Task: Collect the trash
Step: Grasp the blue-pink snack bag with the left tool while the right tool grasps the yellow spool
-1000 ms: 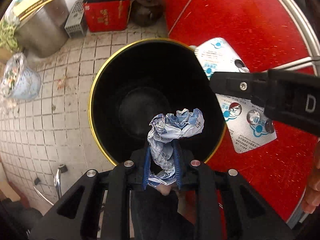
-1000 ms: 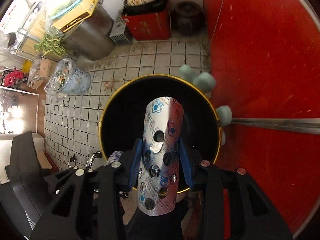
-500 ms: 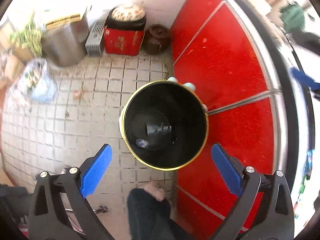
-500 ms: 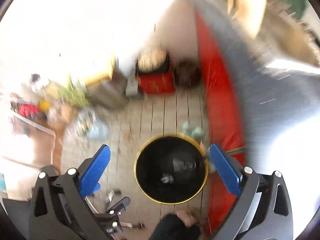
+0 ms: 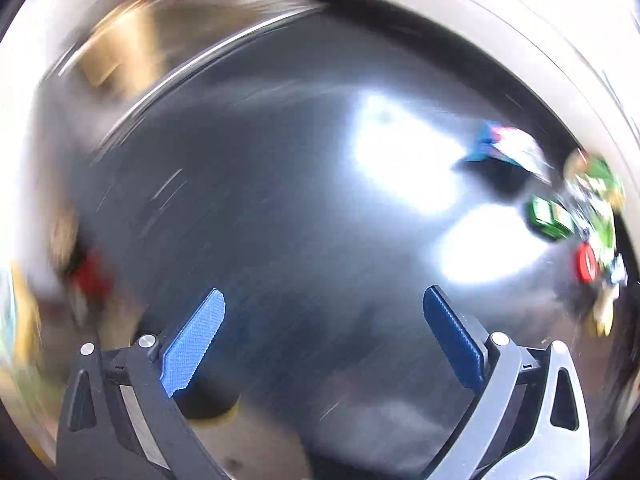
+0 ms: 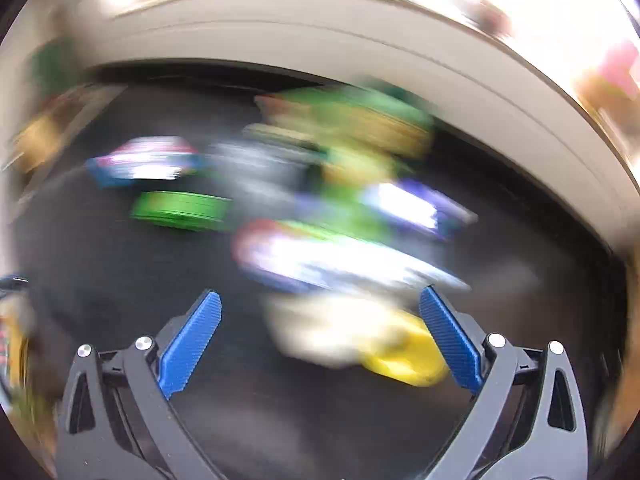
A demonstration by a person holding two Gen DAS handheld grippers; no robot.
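Note:
Both views are blurred by motion. My left gripper is open and empty above a shiny dark metal tabletop. A blurred heap of trash lies at the far right, with a green piece, a red cap and a blue-white wrapper. My right gripper is open and empty just in front of the same heap of trash. A yellow piece and a pale piece lie close between its fingers. A green lid-like piece and a blue-white wrapper lie further left. The black bin is out of view.
A pale raised rim curves round the far edge of the table, also in the left wrist view. Blurred brown and red shapes stand at the left beyond the table.
One second ago each gripper held trash over the black bin; both pieces dropped in and the jaws opened. Both grippers have since swung away from the bin to the tabletop.

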